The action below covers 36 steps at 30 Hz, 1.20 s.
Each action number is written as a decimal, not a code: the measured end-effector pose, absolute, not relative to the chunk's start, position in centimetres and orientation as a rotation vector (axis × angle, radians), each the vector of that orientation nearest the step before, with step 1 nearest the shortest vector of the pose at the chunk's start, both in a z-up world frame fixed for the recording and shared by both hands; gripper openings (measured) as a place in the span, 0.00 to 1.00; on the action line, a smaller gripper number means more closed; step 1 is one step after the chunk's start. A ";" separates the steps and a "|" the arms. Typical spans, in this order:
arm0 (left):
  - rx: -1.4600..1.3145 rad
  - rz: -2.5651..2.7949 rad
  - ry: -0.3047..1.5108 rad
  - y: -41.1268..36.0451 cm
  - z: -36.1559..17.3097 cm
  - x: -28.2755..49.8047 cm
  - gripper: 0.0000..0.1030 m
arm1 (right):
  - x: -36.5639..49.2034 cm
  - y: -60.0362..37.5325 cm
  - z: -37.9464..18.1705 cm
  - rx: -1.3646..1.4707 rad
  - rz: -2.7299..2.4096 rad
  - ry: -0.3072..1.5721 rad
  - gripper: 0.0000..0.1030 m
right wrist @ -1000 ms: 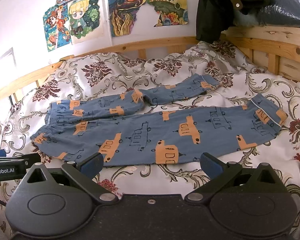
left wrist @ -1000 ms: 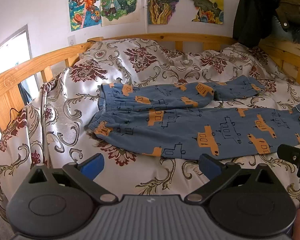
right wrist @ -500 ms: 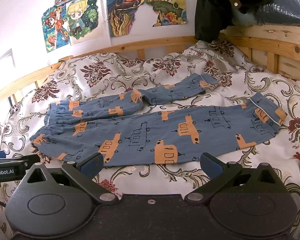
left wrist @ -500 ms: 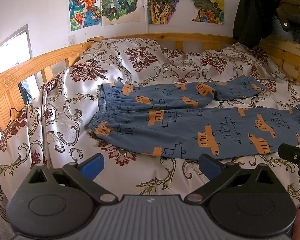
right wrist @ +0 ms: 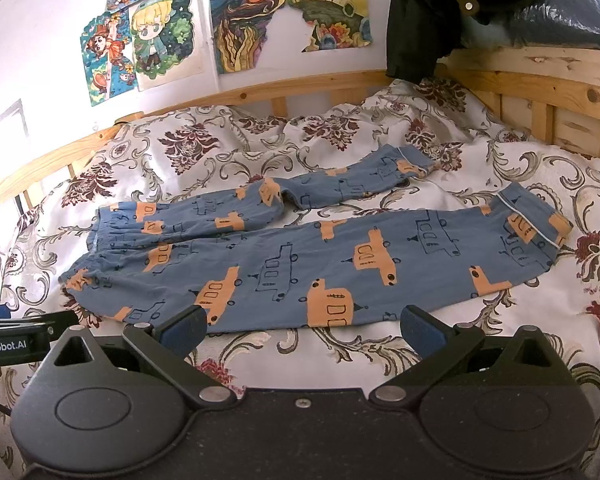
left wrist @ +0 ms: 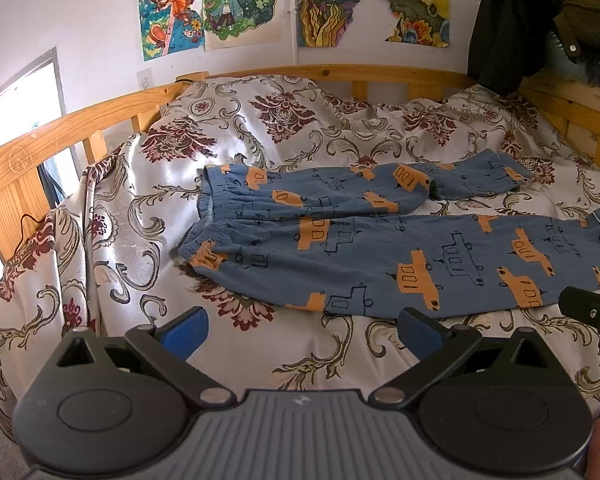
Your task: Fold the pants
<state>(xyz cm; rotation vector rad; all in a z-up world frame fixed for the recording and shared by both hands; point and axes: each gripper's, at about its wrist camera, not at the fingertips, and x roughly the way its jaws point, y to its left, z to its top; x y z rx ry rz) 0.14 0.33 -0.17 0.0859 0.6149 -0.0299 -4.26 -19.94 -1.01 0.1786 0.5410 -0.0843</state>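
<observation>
Both my left gripper (left wrist: 302, 330) and right gripper (right wrist: 302, 328) hover spread; I should pinch the pants (right wrist: 300, 264) at their near edge evenly.

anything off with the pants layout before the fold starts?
Yes. The pants lie spread on the bedspread, but the far leg is bent and bunched at the knee, angling away from the straight near leg. Both grippers, left and right, are open and off the cloth.
</observation>
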 end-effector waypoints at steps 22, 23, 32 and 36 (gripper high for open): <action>0.116 -0.060 0.826 1.3 0.2 3.7 1.00 | -3.2 -22.2 -0.8 0.247 -0.098 0.667 1.00; 0.112 -0.072 0.836 1.5 0.5 4.5 1.00 | -2.9 -22.3 -0.6 0.236 -0.085 0.670 1.00; -0.002 -0.199 0.853 3.4 2.1 13.4 1.00 | 4.0 -25.1 0.7 0.164 0.053 0.694 0.99; 0.037 -0.232 0.814 3.1 2.2 19.1 1.00 | 9.2 -27.2 1.0 0.197 0.109 0.712 1.00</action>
